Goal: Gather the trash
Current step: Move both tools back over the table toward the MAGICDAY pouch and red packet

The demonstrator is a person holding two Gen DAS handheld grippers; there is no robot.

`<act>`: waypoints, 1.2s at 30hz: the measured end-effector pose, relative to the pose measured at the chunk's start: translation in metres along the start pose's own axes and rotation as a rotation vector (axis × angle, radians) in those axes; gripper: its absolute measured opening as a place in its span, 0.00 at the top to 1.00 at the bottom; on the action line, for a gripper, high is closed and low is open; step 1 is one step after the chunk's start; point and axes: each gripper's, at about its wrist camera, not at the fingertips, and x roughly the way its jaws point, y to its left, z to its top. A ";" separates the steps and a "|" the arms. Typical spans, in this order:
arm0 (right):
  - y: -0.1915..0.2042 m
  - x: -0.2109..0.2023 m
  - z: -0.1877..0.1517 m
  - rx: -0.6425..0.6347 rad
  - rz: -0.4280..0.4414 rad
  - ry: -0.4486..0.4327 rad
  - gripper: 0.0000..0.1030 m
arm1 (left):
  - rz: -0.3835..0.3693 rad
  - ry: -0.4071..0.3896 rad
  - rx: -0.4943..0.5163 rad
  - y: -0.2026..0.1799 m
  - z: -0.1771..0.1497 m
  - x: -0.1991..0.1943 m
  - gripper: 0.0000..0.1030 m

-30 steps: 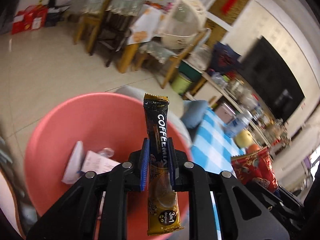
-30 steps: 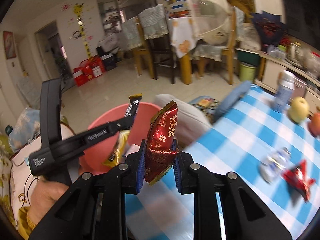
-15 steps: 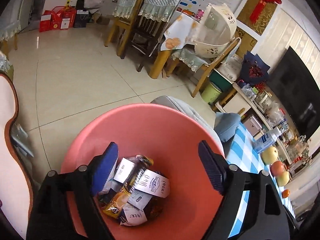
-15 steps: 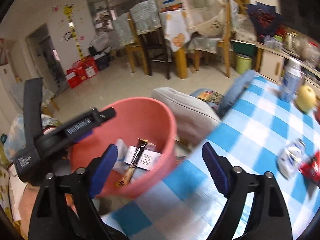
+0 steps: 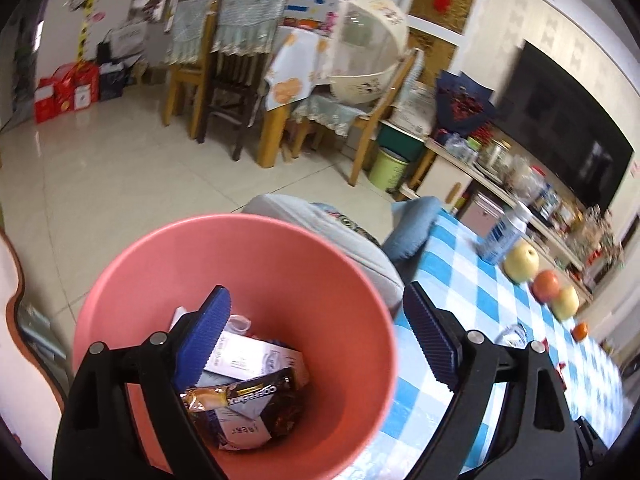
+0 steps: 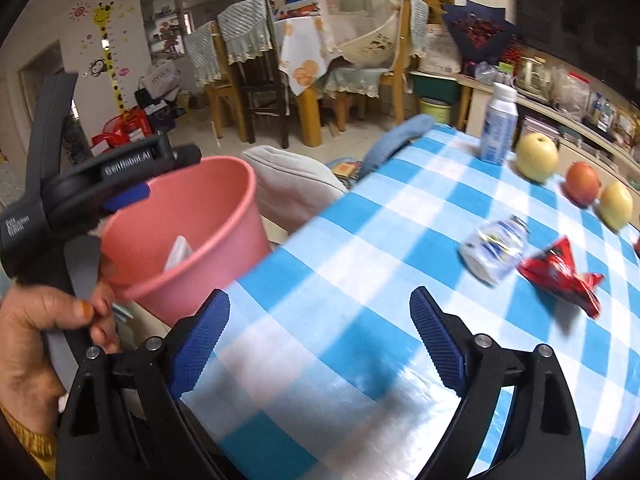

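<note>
the left gripper (image 5: 316, 340) hangs with its two blue-padded jaws spread wide and empty over the one round pink plastic bin (image 5: 328, 264), which fills the lower left of the left wrist view. inside the bin lie one dark coffee-mix sachet (image 5: 244, 392) and several white paper wrappers (image 5: 248, 356); their exact number is hard to make out, since they overlap and the left jaw hides some.

in the right wrist view, the person's left hand (image 6: 36, 336) sits at the lower left edge, partly cut off. the right gripper (image 6: 320, 340), jaws likewise spread and holding nothing, is over the blue and white checked tablecloth (image 6: 360, 240). further right on the cloth lie one crushed clear plastic bottle (image 6: 494, 248) and, just beside it, one crumpled red foil wrapper (image 6: 560, 276), both blurred. at the upper right stand one white and blue can (image 6: 498, 128) and three round fruits (image 6: 536, 158).
</note>
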 end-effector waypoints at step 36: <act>-0.100 -0.042 -0.041 0.118 -0.140 -0.002 0.09 | -0.137 0.122 0.329 -0.144 -0.055 0.021 0.13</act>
